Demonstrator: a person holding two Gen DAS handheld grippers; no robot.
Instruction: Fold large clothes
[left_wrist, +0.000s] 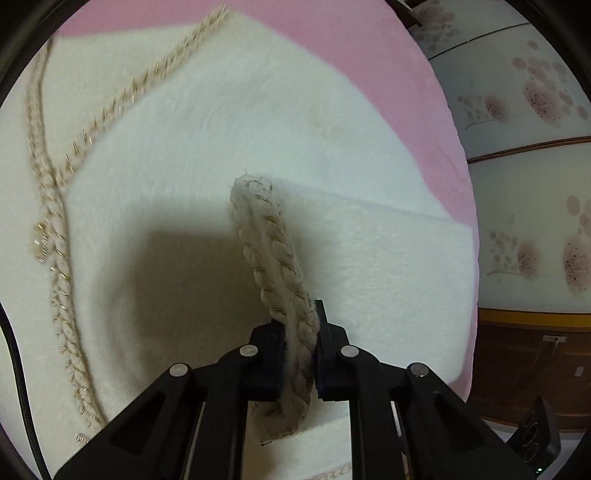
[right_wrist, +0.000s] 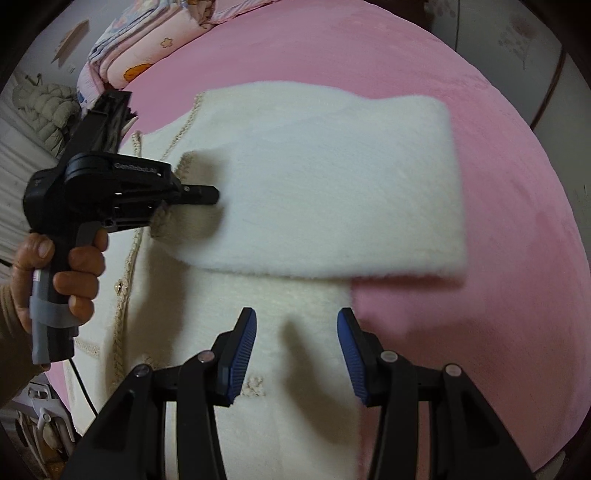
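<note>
A fluffy white garment (right_wrist: 295, 325) with braided beige trim lies on a pink bed (right_wrist: 498, 258). Its sleeve (right_wrist: 332, 192) is folded across the body. My left gripper (left_wrist: 301, 332) is shut on the sleeve's braided cuff (left_wrist: 273, 251) and holds it above the garment body (left_wrist: 184, 147); it also shows in the right wrist view (right_wrist: 207, 195), held by a hand. My right gripper (right_wrist: 297, 347) is open and empty, hovering over the garment's lower part near its right edge.
Folded quilts (right_wrist: 147, 44) lie at the bed's far left end. A padded jacket (right_wrist: 44, 107) hangs beyond. A floral wardrobe (left_wrist: 528, 129) stands past the bed's edge. A black cable (right_wrist: 83, 384) hangs from the left gripper.
</note>
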